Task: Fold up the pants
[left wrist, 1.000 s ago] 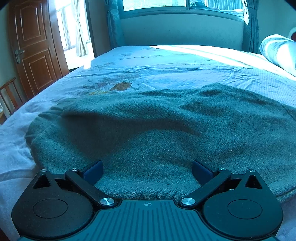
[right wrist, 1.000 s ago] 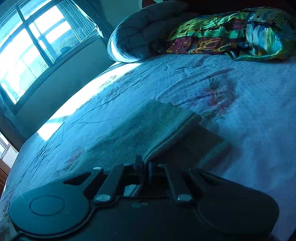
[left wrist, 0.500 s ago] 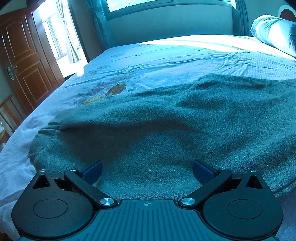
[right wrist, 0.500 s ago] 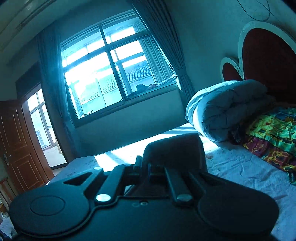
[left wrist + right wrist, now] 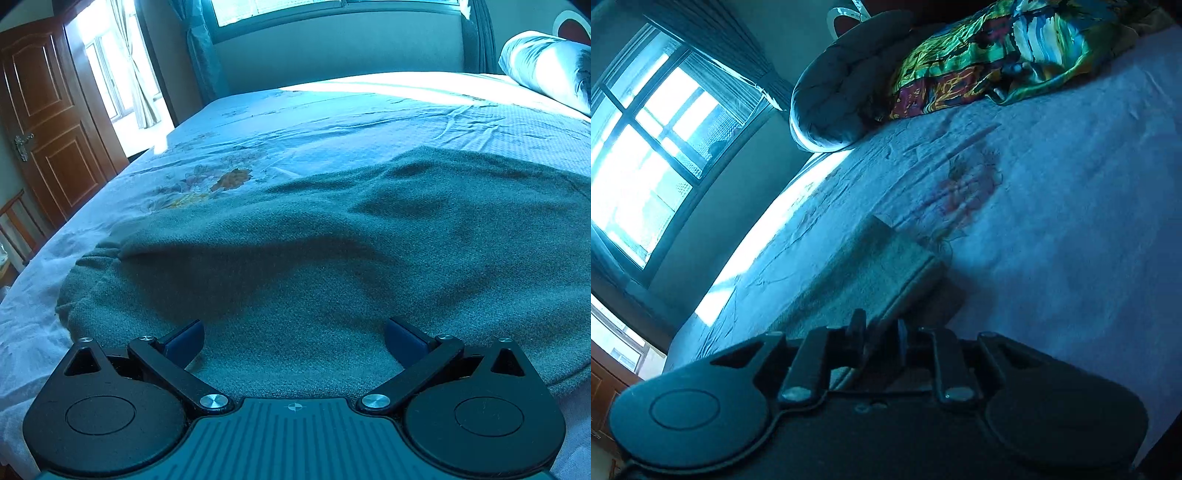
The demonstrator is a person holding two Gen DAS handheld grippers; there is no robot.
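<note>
The grey-green knit pants (image 5: pixel 332 251) lie spread across the bed, waist end at the left near the bed's edge. My left gripper (image 5: pixel 294 341) is open, its blue fingers wide apart just above the near edge of the fabric, holding nothing. In the right wrist view my right gripper (image 5: pixel 881 332) is shut on the hem end of a pant leg (image 5: pixel 886 269), which rises from the sheet into the jaws. A second layer of leg lies under it in shadow.
The bed has a pale floral sheet (image 5: pixel 332 122). A rolled quilt (image 5: pixel 842 96) and a colourful blanket (image 5: pixel 997 55) lie at the head. A wooden door (image 5: pixel 48 122) and a chair stand left of the bed; a window (image 5: pixel 646 155) is behind.
My right gripper swung up toward the window, then came back down over the bed, still gripping the pant leg. My left gripper stayed open and moved slightly forward over the pants.
</note>
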